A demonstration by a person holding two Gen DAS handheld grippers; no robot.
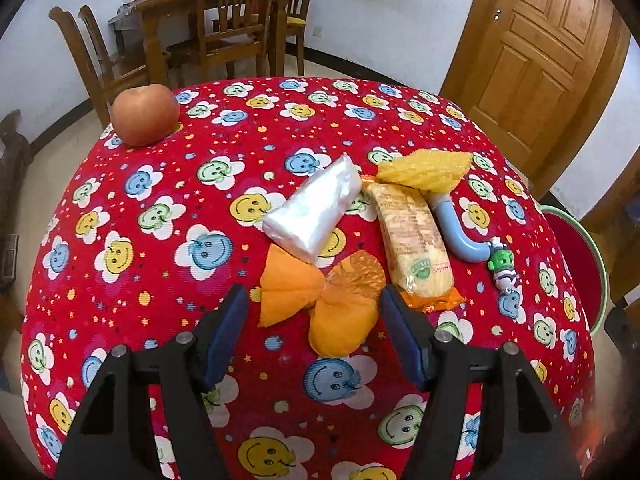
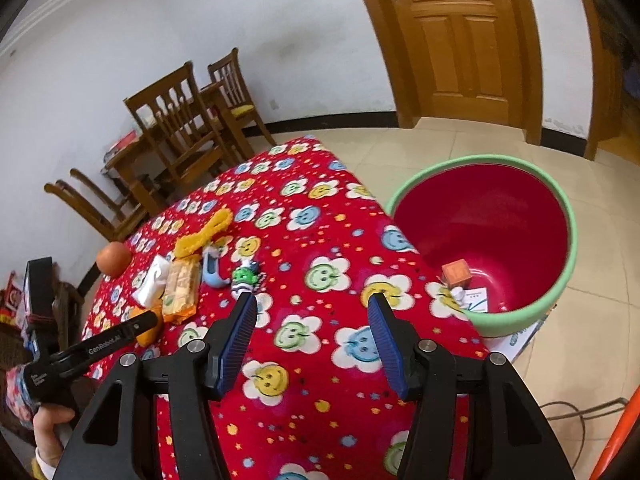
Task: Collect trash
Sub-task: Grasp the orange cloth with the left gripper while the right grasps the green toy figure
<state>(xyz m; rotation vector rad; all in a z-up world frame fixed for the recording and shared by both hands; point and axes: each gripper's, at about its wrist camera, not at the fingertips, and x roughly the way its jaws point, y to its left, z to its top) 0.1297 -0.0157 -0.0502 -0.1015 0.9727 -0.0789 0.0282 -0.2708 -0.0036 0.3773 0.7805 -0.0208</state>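
Note:
On the red smiley tablecloth [image 1: 160,264] lie an orange crumpled wrapper [image 1: 320,304], a clear plastic bag [image 1: 316,210], a snack packet [image 1: 416,240] and a yellow wrapper [image 1: 428,170]. My left gripper [image 1: 314,312] is open, its fingers on either side of the orange wrapper, just above it. My right gripper [image 2: 312,320] is open and empty over the table's near right part. The red bin with a green rim [image 2: 560,292] stands on the floor to the right of the table and holds a small orange box [image 2: 456,274] and paper scraps.
An apple [image 1: 145,114] sits at the table's far left corner. A blue curved toy [image 1: 460,236] and a green toy figure [image 1: 502,264] lie right of the snack packet. Wooden chairs [image 1: 236,20], a dining table and a door [image 1: 536,60] stand behind.

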